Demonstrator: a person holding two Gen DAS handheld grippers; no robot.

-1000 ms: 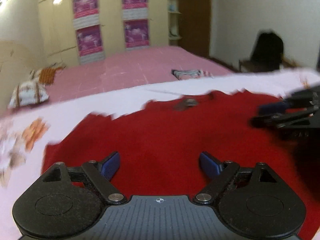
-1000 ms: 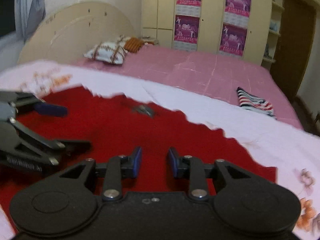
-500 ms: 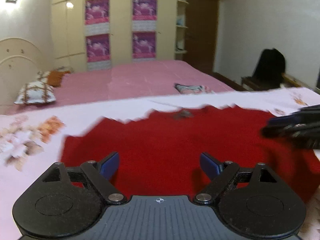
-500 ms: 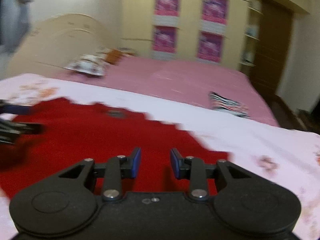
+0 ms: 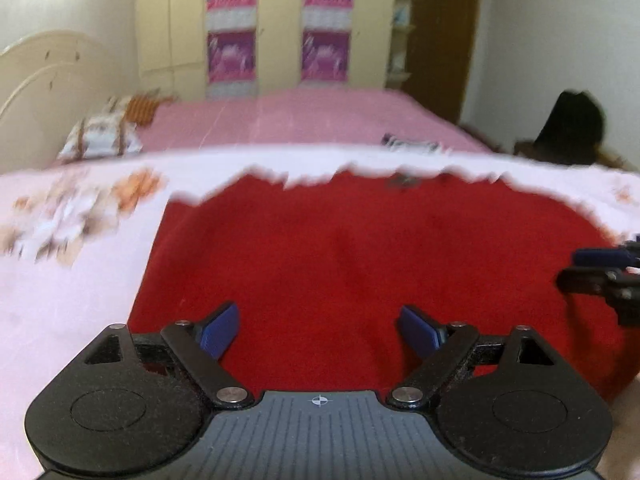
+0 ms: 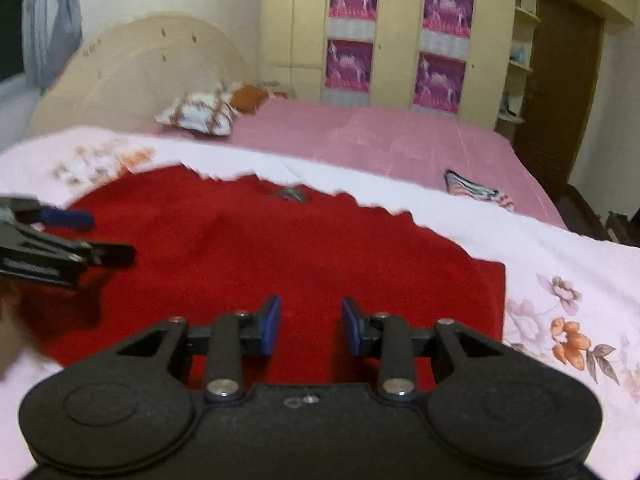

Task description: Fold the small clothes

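A red garment (image 5: 360,264) lies spread flat on a white floral sheet (image 5: 72,240); it also shows in the right wrist view (image 6: 280,248). A small grey label (image 6: 290,193) sits near its far edge. My left gripper (image 5: 318,330) is wide open and empty above the garment's near left part. My right gripper (image 6: 310,326) is partly open and empty above the garment's near right part. Each gripper shows at the edge of the other's view, the right one (image 5: 600,270) and the left one (image 6: 72,236).
The sheet covers a surface in front of a pink bed (image 6: 380,140) with pillows (image 6: 196,114) and a striped folded cloth (image 6: 476,190). A cream wardrobe with purple posters (image 6: 396,40) stands behind. A dark bag (image 5: 568,128) sits at the far right.
Both grippers have drifted apart toward the garment's two sides and the views have shifted. The right gripper's fingers stand a little wider. The garment lies as before.
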